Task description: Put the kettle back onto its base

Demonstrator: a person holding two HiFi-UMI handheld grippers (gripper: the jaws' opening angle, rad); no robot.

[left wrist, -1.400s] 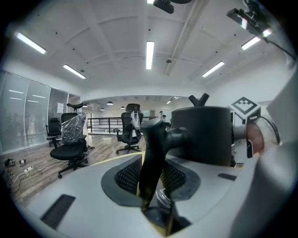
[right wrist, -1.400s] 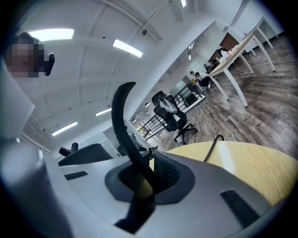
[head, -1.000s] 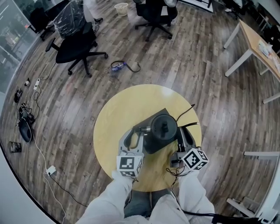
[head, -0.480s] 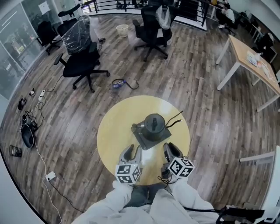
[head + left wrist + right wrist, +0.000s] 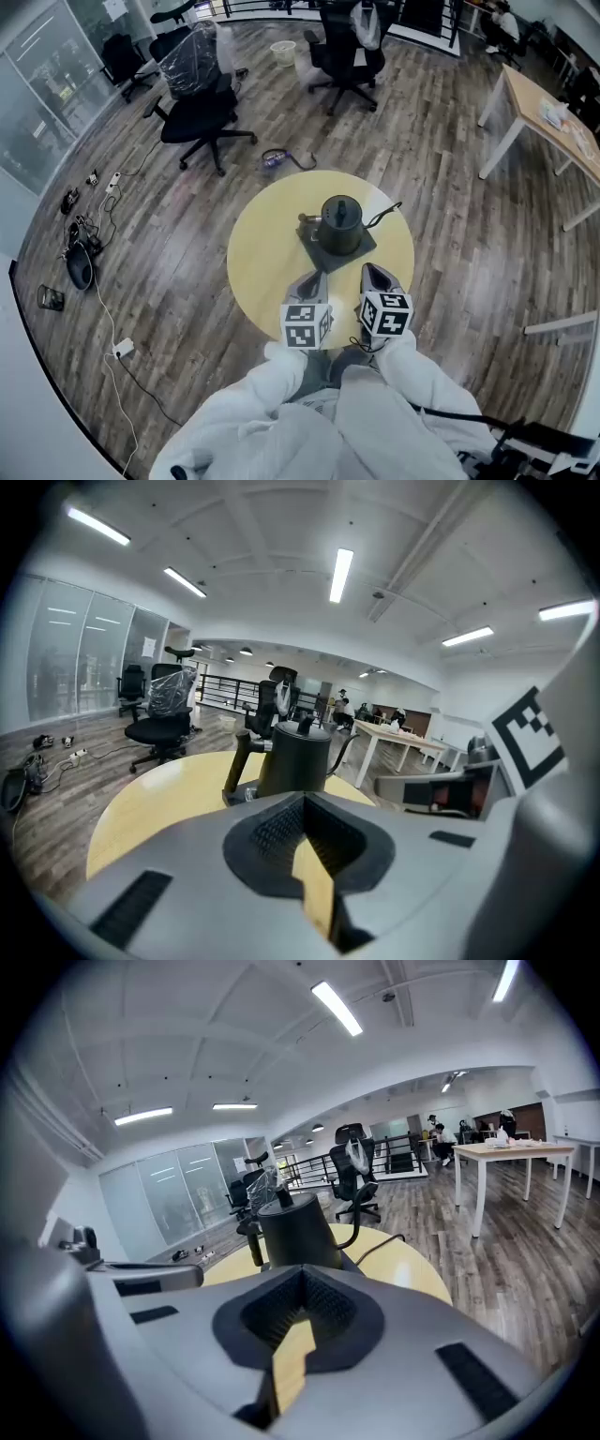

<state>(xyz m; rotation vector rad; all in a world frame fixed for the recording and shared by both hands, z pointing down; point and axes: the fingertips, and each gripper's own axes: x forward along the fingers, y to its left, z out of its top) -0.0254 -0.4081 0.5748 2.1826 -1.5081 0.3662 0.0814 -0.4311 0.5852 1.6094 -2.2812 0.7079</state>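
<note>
black kettle [image 5: 339, 225], dark grey base [image 5: 330, 263]; pale yellow table [image 5: 258, 272]; brown wood-grain floor [image 5: 450, 225]; black-and-white square markers on left gripper [image 5: 313, 279] and right gripper [image 5: 375, 274].

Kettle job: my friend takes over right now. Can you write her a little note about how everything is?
Left gripper: jaws shut, empty.
Right gripper: jaws shut, empty.
Both hover at the near edge of the round table, clear of the kettle.
The kettle stands upright on its base, mid-table.
Done: kettle is on the base.
To do: nothing more that shows.
</note>
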